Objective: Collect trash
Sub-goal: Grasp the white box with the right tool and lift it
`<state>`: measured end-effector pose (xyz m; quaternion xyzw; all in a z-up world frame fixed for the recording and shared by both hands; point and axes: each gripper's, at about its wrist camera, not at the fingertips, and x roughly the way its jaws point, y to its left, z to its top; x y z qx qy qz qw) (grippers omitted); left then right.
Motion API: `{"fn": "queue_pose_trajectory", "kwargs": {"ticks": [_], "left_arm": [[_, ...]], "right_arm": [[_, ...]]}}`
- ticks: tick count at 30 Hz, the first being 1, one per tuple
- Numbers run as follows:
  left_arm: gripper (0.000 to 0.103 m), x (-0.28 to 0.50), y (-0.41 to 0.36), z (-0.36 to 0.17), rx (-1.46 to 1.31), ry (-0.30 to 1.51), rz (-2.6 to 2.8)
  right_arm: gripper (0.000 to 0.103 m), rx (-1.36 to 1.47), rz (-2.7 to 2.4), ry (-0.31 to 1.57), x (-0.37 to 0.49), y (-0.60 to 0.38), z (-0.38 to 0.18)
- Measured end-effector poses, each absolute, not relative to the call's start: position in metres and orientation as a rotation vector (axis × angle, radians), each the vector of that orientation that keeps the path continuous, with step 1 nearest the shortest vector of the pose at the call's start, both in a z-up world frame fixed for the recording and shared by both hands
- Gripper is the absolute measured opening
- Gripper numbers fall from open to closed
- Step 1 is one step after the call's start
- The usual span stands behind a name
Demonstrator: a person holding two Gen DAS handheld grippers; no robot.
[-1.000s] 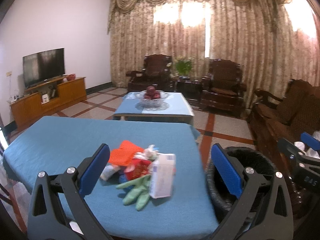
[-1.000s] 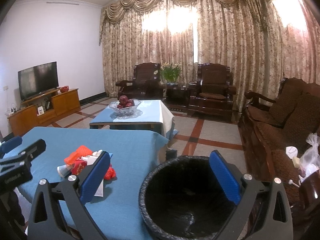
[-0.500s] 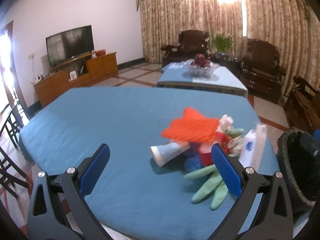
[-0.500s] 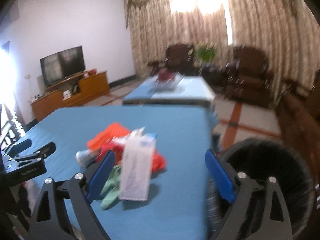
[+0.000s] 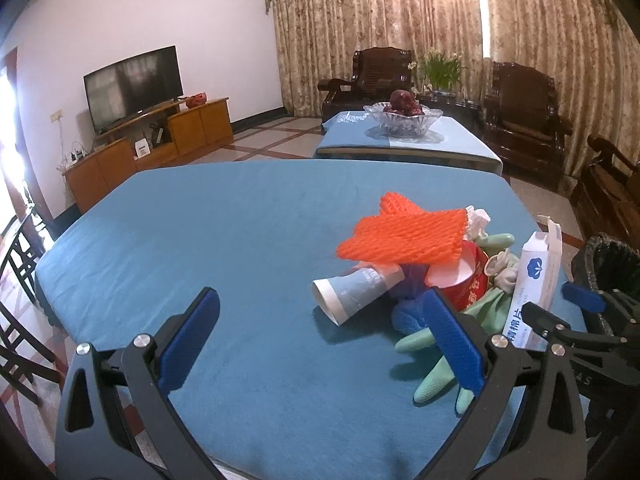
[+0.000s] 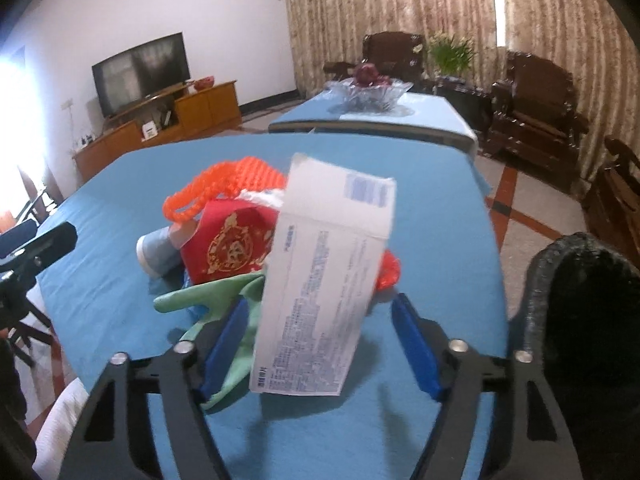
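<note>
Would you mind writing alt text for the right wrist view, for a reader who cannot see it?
The right hand-held gripper, jaws just closing but not yet pressing, straddles an upright white carton at the front of a trash pile on a blue table. Behind the carton lie a green glove, a red cup and orange foam netting; a black bin stands at right.

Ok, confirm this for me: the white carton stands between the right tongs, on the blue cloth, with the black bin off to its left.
One thing is wrong: the black bin is to the right of the white carton, not the left, as the right wrist view shows. The rest holds: the carton stands on the blue cloth between the right tongs, whose jaws have just been closing around it without yet pressing on it.
</note>
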<state>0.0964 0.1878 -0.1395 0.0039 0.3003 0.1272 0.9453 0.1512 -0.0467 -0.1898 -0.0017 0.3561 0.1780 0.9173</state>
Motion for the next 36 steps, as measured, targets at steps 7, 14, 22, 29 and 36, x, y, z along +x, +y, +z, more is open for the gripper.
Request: {"fn": "queue_pose_trajectory", "kwargs": {"ticks": [7,14,22,29,36], "left_arm": [[0.098,0.101,0.183,-0.146,0.005,0.616,0.230],[0.098,0.106,0.152,-0.162,0.030,0.614,0.144],[0.083,0.119,0.103,-0.180,0.021,0.632,0.037],[0.076,0.130,0.058,-0.180,0.086,0.587,-0.026],[0.066,0.151,0.032,-0.186,0.124,0.585,-0.030]], "right_arm": [[0.056,0.024,0.423,0.736,0.152,-0.051,-0.185],[0.056,0.036,0.401,0.668,0.127,-0.079,-0.157],[0.056,0.027,0.330,0.602,0.103,-0.125,-0.131],[0.056,0.075,0.257,0.604,0.097,-0.157,-0.132],[0.056,0.091,0.207,0.610,0.094,-0.178,-0.140]]}}
